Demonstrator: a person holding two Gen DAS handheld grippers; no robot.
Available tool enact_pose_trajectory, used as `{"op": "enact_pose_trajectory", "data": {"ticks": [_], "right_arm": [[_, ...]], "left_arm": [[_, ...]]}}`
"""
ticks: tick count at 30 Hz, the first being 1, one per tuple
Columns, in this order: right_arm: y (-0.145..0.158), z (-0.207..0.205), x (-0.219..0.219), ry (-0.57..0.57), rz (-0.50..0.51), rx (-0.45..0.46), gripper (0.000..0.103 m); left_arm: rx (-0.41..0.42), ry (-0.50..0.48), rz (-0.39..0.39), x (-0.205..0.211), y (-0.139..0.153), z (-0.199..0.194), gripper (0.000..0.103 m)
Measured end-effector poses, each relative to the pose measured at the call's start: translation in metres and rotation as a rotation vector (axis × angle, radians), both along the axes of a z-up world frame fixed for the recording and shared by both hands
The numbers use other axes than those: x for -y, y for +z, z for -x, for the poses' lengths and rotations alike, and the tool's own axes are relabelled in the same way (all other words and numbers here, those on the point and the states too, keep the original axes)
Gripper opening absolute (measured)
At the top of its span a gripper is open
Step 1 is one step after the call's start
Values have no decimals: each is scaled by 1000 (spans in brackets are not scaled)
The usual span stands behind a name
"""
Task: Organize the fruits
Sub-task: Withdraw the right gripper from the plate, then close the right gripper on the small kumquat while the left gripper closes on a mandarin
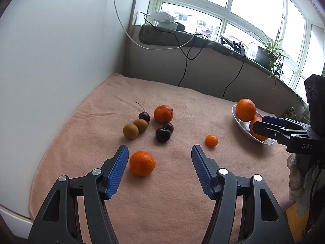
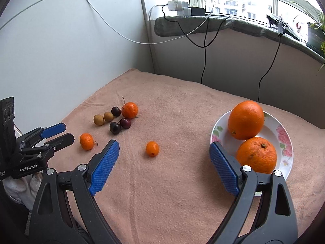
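Hovering low over the peach towel [image 1: 166,203], the left gripper [image 1: 160,152] has its jaws spread and nothing between the pads; a mandarin [image 1: 142,163] lies on the cloth just inside its left finger, close to that blue pad but, as far as the left wrist view shows, not touching it. That closeness is the relation the coming move likely turns on: the mandarin sits nearly under the left fingertips and off-centre toward the left finger, so a small shift to that side should centre it before the jaws close. It is roundish, with no long axis to line up. The right gripper [image 2: 164,148] is likewise released and empty, its jaws wider, standing between the loose fruit and the floral plate [image 2: 284,140]. A small kumquat-like fruit [image 2: 152,148] rests on the towel ahead of the right gripper, between its 2 fingertips but farther out, so the right hand is the nearer one for it. Farther back lies a cluster: 2 brown round fruits [image 1: 135,128], 3 dark cherries [image 1: 162,135] and another mandarin [image 1: 163,113], all well apart from both grippers. The plate already holds 2 large oranges [image 2: 245,120], the nearer one just beside the right finger.
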State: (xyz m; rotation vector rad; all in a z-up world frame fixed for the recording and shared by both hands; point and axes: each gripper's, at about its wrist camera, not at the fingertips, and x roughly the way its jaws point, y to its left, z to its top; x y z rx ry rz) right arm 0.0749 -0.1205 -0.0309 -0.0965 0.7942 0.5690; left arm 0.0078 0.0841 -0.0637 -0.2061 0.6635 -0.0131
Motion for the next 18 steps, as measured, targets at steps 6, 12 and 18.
{"op": "enact_pose_trajectory", "data": {"ticks": [6,12,18], "right_arm": [[-21,-2,-15,38,13,-28,92],[-34,-6,-30,71,59,-50,79],[-48,-16,-39,81,73,-94,66]], "left_arm": [[-34,23,28,-13,-17,3,64],[-55,15,75,-18,-29,-3,62],[-77,15,119,-24,-40,-8,56]]}}
